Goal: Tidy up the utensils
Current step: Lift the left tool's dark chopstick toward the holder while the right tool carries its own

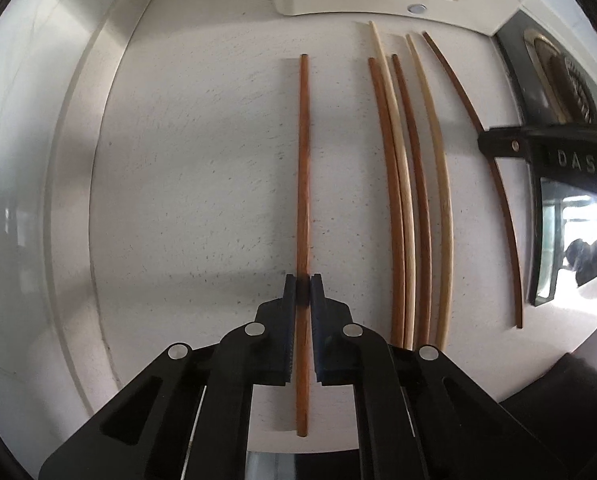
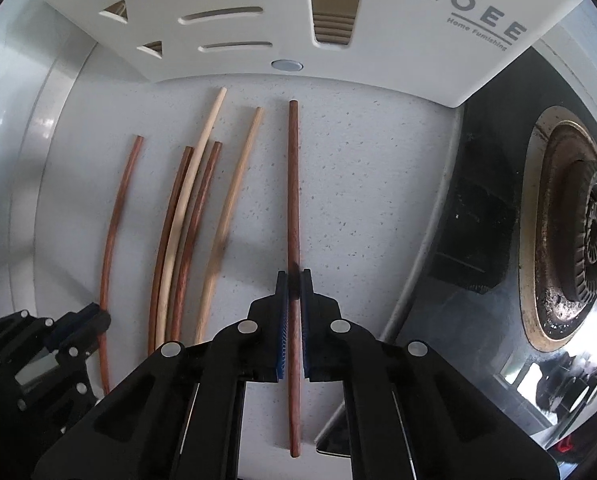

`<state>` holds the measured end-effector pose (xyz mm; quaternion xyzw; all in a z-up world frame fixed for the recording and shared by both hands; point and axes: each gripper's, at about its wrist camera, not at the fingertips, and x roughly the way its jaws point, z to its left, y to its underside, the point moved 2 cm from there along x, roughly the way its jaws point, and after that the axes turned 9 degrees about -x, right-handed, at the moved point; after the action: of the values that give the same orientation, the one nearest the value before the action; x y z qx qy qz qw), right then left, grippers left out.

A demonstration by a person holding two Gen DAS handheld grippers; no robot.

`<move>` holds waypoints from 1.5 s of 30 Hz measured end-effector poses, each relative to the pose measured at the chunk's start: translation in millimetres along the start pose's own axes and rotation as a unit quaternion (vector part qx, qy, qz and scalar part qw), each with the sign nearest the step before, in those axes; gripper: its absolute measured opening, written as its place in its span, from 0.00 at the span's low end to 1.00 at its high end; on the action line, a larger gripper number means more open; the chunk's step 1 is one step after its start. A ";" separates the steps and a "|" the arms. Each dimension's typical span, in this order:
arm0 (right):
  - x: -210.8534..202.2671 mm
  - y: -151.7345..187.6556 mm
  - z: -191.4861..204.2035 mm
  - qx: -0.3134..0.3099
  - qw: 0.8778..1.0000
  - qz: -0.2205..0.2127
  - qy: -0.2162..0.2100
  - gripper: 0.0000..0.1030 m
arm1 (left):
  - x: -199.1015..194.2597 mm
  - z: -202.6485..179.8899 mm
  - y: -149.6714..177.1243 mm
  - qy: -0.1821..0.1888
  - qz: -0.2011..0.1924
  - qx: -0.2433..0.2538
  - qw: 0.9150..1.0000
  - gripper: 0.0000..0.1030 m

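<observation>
Six chopsticks lie on the speckled counter (image 2: 358, 168) between a white holder (image 2: 378, 20) and a stove burner (image 2: 578, 232), bare counter around them, while both downward-pointing tools pinch dark ones: the left gripper (image 1: 304, 286) an outer stick (image 1: 303, 160), the right gripper (image 2: 294, 280) another (image 2: 293, 184).

"DROEE Home Furnishing" on white utensil holder (image 2: 438, 40), "DAS" on right gripper (image 1: 570, 158)
</observation>
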<state>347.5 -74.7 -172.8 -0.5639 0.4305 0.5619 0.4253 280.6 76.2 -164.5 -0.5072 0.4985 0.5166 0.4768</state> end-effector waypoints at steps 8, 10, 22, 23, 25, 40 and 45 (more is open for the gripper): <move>-2.4 9.9 -13.3 0.004 0.999 -0.012 -0.034 0.06 | -31.1 35.3 8.2 0.025 -0.069 -0.074 0.995 0.06; -6.7 13.6 -12.9 -0.005 0.999 -0.023 -0.042 0.06 | -40.4 41.5 10.0 0.034 -0.092 -0.094 0.991 0.06; -59.1 21.0 4.1 -0.076 0.989 -0.114 -0.050 0.06 | -83.9 33.7 20.0 0.060 -0.176 -0.086 0.979 0.06; -64.1 22.4 7.0 -0.080 0.988 -0.120 -0.051 0.06 | -82.4 34.3 26.3 0.063 -0.187 -0.080 0.977 0.06; -72.3 26.9 5.5 -0.084 0.986 -0.138 -0.046 0.06 | -92.3 24.9 19.0 0.065 -0.208 -0.067 0.974 0.06; -152.5 34.3 -17.5 -0.100 0.949 -0.297 -0.044 0.06 | -152.4 9.0 0.8 0.068 -0.319 -0.070 0.943 0.06; -164.0 29.9 -24.9 -0.084 0.938 -0.332 -0.048 0.06 | -174.5 1.4 -3.5 0.085 -0.362 -0.070 0.926 0.06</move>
<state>325.7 -105.5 -8.5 -0.6807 0.1488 0.4493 0.5591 289.4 80.0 9.7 -0.7272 0.2824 0.2972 0.5505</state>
